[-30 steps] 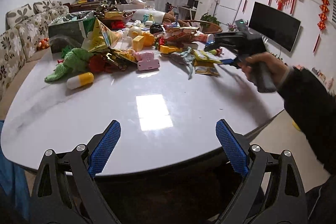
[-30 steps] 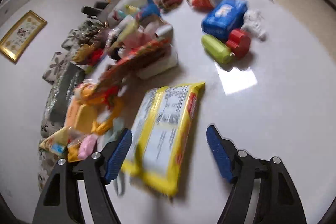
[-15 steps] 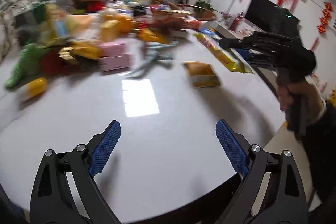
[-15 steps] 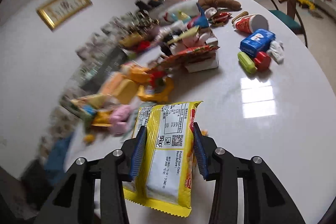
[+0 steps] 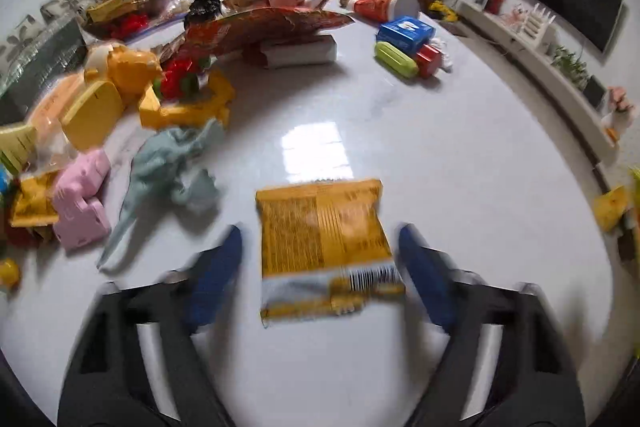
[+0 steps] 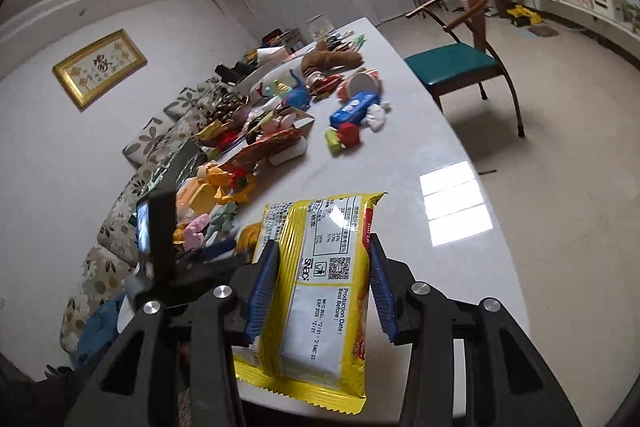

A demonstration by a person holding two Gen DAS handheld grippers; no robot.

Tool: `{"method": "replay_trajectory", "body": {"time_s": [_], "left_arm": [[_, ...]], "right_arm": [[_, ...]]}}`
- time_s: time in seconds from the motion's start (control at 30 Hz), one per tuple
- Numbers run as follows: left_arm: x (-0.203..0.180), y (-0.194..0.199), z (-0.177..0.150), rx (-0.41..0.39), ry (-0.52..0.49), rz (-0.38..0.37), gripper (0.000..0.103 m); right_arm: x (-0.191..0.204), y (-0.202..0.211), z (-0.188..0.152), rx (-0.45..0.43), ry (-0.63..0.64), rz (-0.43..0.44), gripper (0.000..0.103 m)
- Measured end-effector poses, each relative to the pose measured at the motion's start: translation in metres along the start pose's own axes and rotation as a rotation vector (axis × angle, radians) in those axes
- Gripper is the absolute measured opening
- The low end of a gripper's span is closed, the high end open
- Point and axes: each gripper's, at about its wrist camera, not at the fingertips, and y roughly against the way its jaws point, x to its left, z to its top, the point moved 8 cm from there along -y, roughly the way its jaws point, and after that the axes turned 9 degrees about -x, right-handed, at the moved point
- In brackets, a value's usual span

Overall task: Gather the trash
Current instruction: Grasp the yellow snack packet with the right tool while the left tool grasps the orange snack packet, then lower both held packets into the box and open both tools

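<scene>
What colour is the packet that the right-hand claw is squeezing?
Bright yellow, with a white printed panel and a red edge: the snack packet shows best in the right wrist view.

Both wrist views look forward and down, the left close over the bench (image 5: 460, 155), the right higher; both share its clutter.

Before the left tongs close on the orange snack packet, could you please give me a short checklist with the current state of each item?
1. Left tongs open wide enough for the orange snack packet: ok.
2. Packet centred between the blue pads: ok, one pad on each side.
3. Packet lying flat on the white table, apart from the teal rag: ok.
4. Pads touching the packet yet: cannot tell, the view is blurred.
5. Right tongs gripping the yellow wrapper securely: ok, pads press both edges.
6. Trash bin within reach: cannot tell, none in view.
</scene>
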Motion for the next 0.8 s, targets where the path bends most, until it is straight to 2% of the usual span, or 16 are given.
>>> {"method": "replay_trajectory", "body": {"time_s": [0.1, 0.2, 0.33, 0.47, 0.6, 0.73, 0.77, 0.8], "left_arm": [[0.005, 0.008, -0.004, -0.013, 0.014, -0.031, 0.052], [0.017, 0.041, -0.011, -0.077, 0.03, -0.089, 0.052], [0.038, 0.119, -0.034, -0.181, -0.001, -0.13, 0.052], [0.06, 0.184, -0.081, -0.217, -0.048, -0.158, 0.052], [0.08, 0.216, -0.149, -0.167, -0.111, -0.125, 0.052], [0.09, 0.201, -0.217, -0.049, -0.171, -0.118, 0.053], [0.092, 0.193, -0.232, -0.022, -0.183, -0.12, 0.06], [0.096, 0.183, -0.247, 0.003, -0.197, -0.112, 0.068]], "right_arm": [[0.0, 0.006, -0.008, 0.009, -0.001, 0.012, 0.044], [0.012, 0.005, -0.022, 0.029, 0.005, 0.048, 0.044], [0.044, 0.008, -0.047, 0.061, 0.025, 0.115, 0.044], [0.083, 0.016, -0.083, 0.135, 0.051, 0.206, 0.044], [0.129, 0.024, -0.145, 0.273, 0.154, 0.282, 0.044], [0.146, 0.01, -0.216, 0.439, 0.237, 0.305, 0.048], [0.145, 0.003, -0.233, 0.478, 0.243, 0.299, 0.05], [0.141, -0.009, -0.255, 0.526, 0.254, 0.282, 0.06]]}}
